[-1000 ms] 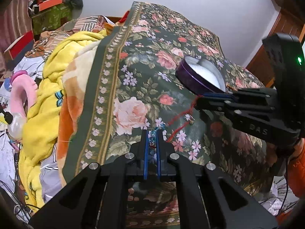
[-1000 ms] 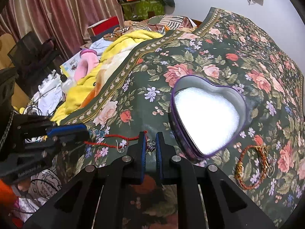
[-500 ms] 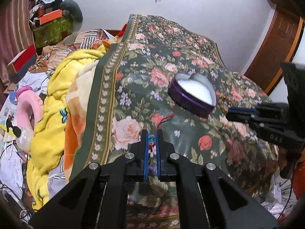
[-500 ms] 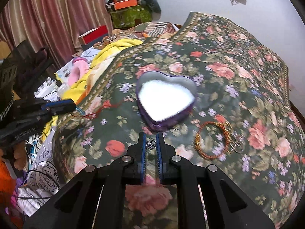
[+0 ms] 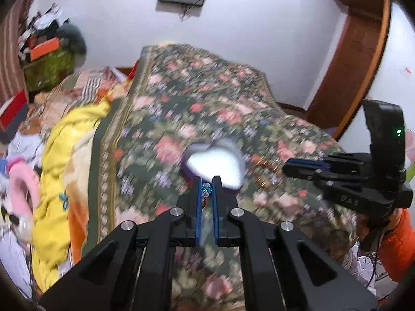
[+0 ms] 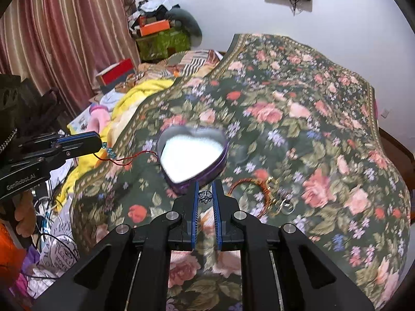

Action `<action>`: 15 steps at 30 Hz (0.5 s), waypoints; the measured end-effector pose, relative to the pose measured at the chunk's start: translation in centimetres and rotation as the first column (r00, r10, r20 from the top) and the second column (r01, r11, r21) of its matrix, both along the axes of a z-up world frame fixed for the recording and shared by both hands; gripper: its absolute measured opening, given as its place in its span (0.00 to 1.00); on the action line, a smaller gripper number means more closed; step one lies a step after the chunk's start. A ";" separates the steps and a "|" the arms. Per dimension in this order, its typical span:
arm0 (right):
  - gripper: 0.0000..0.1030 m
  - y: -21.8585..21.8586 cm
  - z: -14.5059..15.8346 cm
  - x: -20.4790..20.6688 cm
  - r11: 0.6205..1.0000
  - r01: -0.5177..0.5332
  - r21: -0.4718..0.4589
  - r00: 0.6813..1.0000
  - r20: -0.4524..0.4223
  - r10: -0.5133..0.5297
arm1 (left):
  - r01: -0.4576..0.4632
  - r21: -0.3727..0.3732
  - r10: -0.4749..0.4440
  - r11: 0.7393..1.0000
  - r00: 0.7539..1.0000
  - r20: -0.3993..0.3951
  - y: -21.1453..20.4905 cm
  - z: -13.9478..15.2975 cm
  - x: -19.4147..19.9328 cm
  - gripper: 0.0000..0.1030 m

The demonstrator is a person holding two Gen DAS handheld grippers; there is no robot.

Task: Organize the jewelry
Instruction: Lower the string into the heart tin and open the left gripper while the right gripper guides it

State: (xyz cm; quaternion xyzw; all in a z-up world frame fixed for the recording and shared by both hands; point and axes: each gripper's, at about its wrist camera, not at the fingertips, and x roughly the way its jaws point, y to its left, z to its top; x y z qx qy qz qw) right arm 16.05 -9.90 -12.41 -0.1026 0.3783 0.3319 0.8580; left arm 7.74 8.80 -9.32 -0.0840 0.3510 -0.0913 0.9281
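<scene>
My left gripper is shut on the blue bead of a red cord bracelet. The cord hangs from the left gripper toward the left side of the tin. An open, purple heart-shaped tin with a white inside lies on the floral bedspread. It shows blurred just beyond my left fingertips as the tin. My right gripper is shut on a small silver chain piece, just in front of the tin's near point. An orange-gold bracelet with rings lies right of the tin.
A yellow blanket and a pink ring-shaped thing lie left of the bedspread. Boxes and clutter pile up at the back left by the striped curtain. A wooden door frame stands right. An orange sleeve shows behind the right gripper.
Both grippers have risen and drawn back from the bedspread. The red cord has lifted with the left gripper. The right gripper has swung from the tin's left side to its near point.
</scene>
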 end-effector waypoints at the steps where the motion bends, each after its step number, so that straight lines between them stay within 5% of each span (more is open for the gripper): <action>1: 0.09 -0.2 0.3 0.1 1.000 0.004 0.007 1.000 0.006 -0.004 | 0.009 0.006 -0.009 1.000 1.000 0.019 -0.5 0.7 0.3 0.05; 15: 0.09 -0.4 3.2 2.0 0.997 0.020 0.079 0.997 0.074 -0.026 | 0.037 -0.001 -0.036 0.999 0.992 0.117 -2.1 4.7 4.8 0.05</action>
